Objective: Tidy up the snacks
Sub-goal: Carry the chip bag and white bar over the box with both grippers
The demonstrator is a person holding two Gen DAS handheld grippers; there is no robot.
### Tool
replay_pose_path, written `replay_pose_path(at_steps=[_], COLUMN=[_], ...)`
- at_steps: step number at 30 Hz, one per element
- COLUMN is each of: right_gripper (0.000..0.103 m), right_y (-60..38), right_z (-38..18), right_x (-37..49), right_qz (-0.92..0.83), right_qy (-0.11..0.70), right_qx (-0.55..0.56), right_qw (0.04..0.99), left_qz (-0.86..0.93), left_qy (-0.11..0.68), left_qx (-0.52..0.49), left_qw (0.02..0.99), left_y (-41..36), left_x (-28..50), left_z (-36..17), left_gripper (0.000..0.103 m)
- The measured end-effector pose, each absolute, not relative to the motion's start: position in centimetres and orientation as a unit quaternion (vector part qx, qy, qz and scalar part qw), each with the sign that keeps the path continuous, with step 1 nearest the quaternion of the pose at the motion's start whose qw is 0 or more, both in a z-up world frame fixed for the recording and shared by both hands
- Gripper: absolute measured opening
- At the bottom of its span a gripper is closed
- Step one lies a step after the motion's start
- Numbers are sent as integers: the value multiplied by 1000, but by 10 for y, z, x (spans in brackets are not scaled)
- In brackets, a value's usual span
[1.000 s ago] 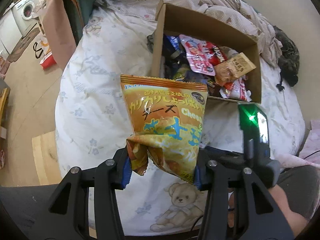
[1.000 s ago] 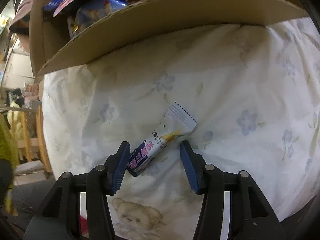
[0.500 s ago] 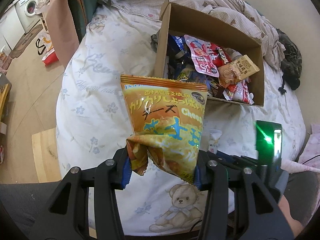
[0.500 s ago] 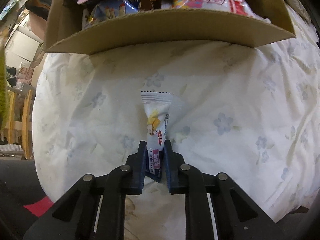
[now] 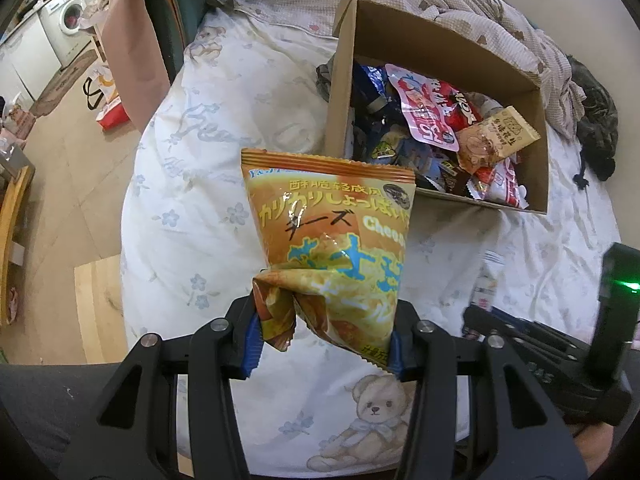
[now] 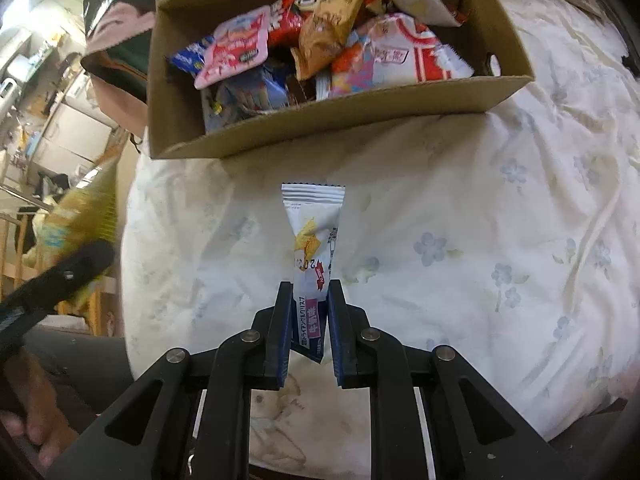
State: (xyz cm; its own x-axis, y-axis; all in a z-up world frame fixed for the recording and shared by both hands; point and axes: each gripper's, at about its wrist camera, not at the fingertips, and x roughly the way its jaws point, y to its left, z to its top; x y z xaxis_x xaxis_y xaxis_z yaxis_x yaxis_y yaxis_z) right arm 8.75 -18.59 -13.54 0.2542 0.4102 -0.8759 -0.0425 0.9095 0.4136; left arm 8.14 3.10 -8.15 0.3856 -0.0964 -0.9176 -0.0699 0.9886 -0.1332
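Left wrist view: left gripper [image 5: 324, 344] is clamped on the lower end of an orange cheese snack bag [image 5: 332, 248], held upright above the bear-print duvet [image 5: 192, 208]. The cardboard box [image 5: 440, 40] ahead is heaped with packets; best to carry the bag over the near wall and drop it on the left, less crowded side.

Right wrist view: right gripper [image 6: 308, 320] pinches a slim white snack stick pack [image 6: 314, 240], clear of the duvet. Only the box's near wall [image 6: 320, 116] lies in its path; lift before moving forward.
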Motion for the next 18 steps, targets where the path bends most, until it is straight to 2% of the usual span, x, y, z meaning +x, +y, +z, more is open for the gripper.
replay_pose_path(at_steps=[7, 18], right_gripper=[17, 17], right_y=[-207, -247], right_z=[-113, -43], right_x=[81, 84], right_qz=[153, 151], right_qy=[565, 447], right_qx=[184, 202], right_qw=[789, 858], left_qz=[9, 17], left_qy=[544, 500], left_qx=[-68, -63], left_qw=[836, 864], left_y=[36, 41], left_x=[82, 81], left_z=[-81, -60], left_gripper=[44, 44])
